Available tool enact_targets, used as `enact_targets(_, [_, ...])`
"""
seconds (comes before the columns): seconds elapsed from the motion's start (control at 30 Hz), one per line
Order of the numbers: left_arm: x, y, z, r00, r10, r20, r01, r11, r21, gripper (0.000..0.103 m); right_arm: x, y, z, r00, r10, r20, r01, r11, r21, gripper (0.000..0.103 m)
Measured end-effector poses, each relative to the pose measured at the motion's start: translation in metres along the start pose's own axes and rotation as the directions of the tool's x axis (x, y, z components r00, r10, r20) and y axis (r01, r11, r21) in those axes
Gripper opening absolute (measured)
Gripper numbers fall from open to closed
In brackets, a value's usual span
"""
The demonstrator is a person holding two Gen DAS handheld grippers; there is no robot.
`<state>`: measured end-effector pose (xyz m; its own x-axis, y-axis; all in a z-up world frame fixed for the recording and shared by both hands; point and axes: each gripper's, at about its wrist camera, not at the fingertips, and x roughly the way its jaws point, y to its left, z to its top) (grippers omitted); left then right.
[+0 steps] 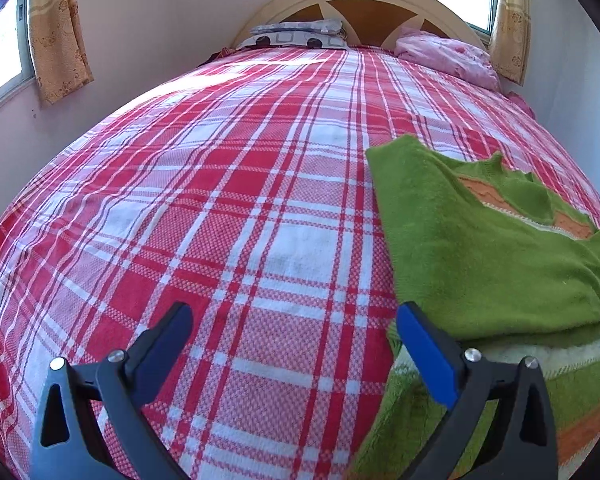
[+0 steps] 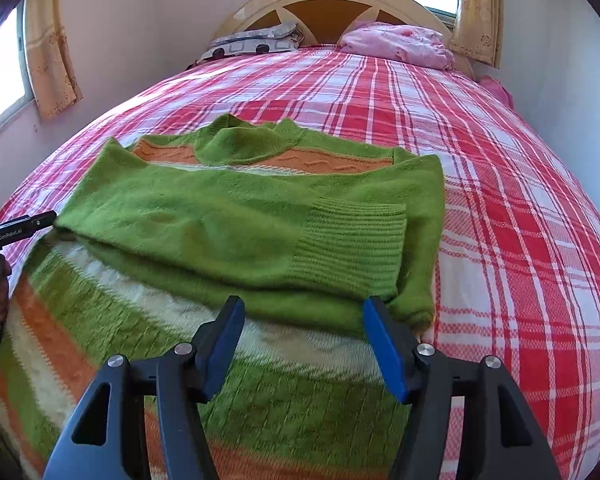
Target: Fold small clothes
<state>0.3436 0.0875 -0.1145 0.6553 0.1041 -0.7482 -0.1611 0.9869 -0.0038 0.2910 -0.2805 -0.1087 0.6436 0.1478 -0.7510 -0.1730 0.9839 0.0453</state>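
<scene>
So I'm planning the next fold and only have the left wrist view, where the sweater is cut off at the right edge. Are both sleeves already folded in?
Observer: Yes. In the right wrist view both sleeves lie across the chest of the sweater, the ribbed cuff on top.
Operator: Where's the collar?
Observer: At the far end, toward the headboard, lying flat.
Operator: Is the right tool holding anything?
Observer: No. The right tool is open, over the striped lower half of the sweater, nothing between its fingers.
Operator: And mine?
Observer: The left tool is open too, at the sweater's left edge.
</scene>
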Motion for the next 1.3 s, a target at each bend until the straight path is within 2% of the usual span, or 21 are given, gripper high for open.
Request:
enact_targets(0.1, [-0.005,-0.001,-0.007,1.000,-0.006,-0.005,0.006,1.000,0.026,0.103,-0.004,0.002,-0.005,1.000,-0.010,-0.009,0.010,1.000,0.000,0.067])
enact_targets(0.27, [-0.029,0.001,-0.016,0.998,-0.054,0.039,0.053,0.998,0.016,0.103,-0.026,0.009,-0.012,0.999,0.016,0.028,-0.016,1.000,-0.003,0.067])
enact_targets(0.43, [-0.052,-0.004,-0.031,0.995,-0.082,0.062,0.079,0.995,0.052,0.103,-0.040,0.018,-0.026,0.999,0.032,0.029,-0.032,0.999,-0.012,0.067])
enact_targets(0.93, [-0.087,-0.011,-0.071,0.990,-0.130,0.056,0.123,0.986,0.114,0.103,-0.065,0.029,-0.067,0.998,0.067,-0.001,-0.067,0.997,0.041,0.068])
enact_targets(1.3, [-0.119,-0.013,-0.098,0.987,-0.156,0.046,0.147,0.975,0.165,0.103,-0.090,0.051,-0.097,0.997,0.082,-0.014,-0.082,0.997,0.005,0.068])
